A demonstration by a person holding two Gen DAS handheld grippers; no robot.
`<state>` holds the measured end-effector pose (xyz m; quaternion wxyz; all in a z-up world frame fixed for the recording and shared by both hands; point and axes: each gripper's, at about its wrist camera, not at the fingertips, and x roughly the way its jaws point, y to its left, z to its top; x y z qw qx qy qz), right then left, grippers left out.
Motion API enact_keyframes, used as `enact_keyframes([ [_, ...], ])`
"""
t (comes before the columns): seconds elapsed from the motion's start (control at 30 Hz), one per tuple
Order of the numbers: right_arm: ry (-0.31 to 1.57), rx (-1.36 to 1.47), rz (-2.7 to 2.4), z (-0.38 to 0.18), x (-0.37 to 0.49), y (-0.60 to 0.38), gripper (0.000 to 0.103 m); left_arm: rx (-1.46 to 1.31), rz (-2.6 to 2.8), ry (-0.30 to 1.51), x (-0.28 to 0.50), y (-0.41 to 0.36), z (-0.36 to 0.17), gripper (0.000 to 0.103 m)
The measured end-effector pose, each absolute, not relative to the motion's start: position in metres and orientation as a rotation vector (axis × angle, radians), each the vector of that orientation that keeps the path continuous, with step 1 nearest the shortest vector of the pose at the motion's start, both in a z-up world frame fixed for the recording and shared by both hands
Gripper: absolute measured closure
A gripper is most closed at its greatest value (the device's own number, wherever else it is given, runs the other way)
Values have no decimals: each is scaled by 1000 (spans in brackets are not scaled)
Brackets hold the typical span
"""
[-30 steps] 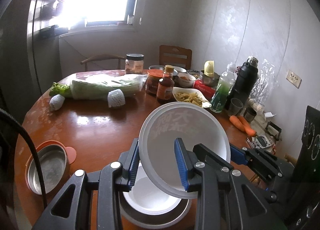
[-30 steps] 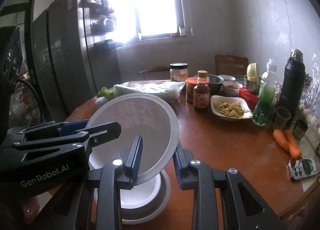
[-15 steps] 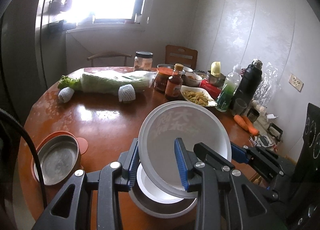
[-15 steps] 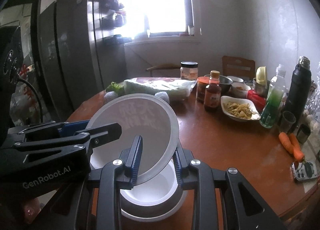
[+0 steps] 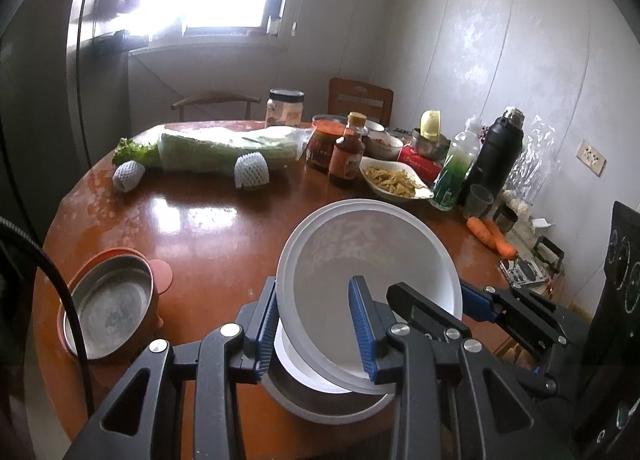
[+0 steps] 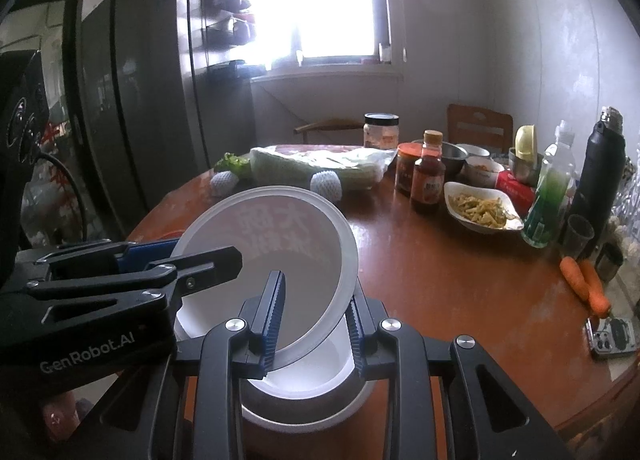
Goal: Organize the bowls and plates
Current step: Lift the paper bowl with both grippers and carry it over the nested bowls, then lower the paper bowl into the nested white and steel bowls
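A white round lid (image 5: 368,280) with faint printed characters is held tilted above the table, one gripper at each side. My left gripper (image 5: 316,324) is shut on its left rim. My right gripper (image 6: 314,316) is shut on the opposite rim and appears in the left wrist view as blue pads (image 5: 474,306) at the lid's right edge. The lid (image 6: 276,256) hangs just over a white bowl (image 6: 312,368) nested in a metal bowl (image 6: 312,416) on the brown table (image 6: 440,284). It hides most of that bowl (image 5: 304,376).
An orange-rimmed metal pot (image 5: 108,308) sits at the near left. Farther back lie wrapped cabbage (image 5: 228,147), jars and a sauce bottle (image 5: 348,155), a dish of food (image 5: 394,179), a green bottle (image 5: 452,175), a black flask (image 5: 496,155) and carrots (image 5: 492,236).
Both grippers keep their hold on the lid. The left hand has drifted slightly and lower, so the lid covers more of the white bowl than before.
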<state>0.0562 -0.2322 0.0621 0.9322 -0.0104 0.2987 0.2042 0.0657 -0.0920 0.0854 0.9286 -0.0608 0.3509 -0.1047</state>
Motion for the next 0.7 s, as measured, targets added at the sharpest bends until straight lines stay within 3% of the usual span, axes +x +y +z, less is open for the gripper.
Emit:
enact_keyframes([
  [0.7,739,-33,416,9,69,-231,73,-89,-186,848,91,-102,30,69],
])
